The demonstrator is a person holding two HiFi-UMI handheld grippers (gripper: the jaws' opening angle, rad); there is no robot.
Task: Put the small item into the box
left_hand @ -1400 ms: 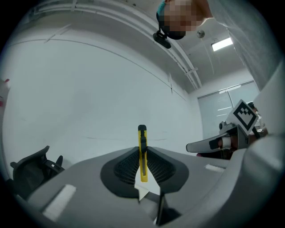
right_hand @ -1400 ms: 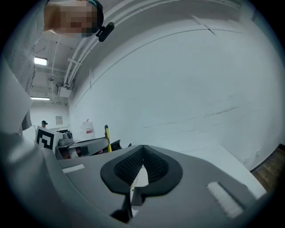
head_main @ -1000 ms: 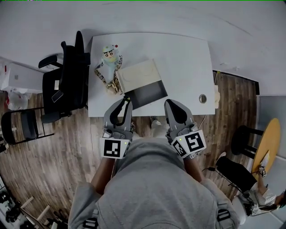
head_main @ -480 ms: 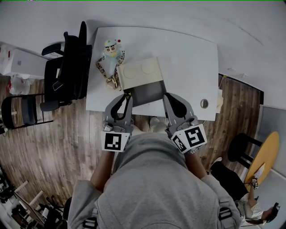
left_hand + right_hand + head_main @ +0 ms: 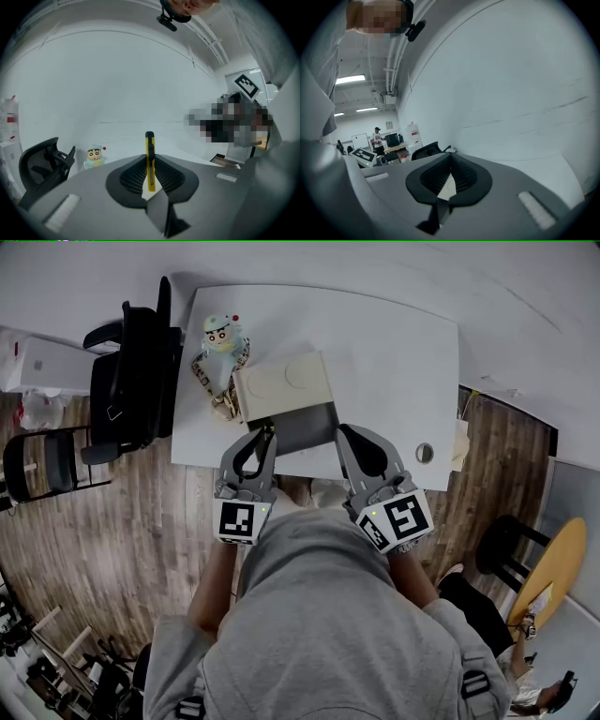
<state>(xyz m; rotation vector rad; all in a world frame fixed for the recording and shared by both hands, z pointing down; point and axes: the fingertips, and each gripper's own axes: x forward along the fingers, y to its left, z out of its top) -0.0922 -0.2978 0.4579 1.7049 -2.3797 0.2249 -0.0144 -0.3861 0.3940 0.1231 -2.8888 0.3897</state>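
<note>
Cutter (image 5: pixel 149 140) in marker-tagged left hand-held gripper (image 5: pixel 266 431)

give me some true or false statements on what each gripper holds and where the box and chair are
The left gripper grips a slim yellow utility knife. True.
The right gripper grips the small cartoon figure. False: its jaws are shut on nothing; the figure stands on the white table.
The cream box lies on the table. True.
The black office chair stands right of the table in the head view. False: it stands at the left.
</note>
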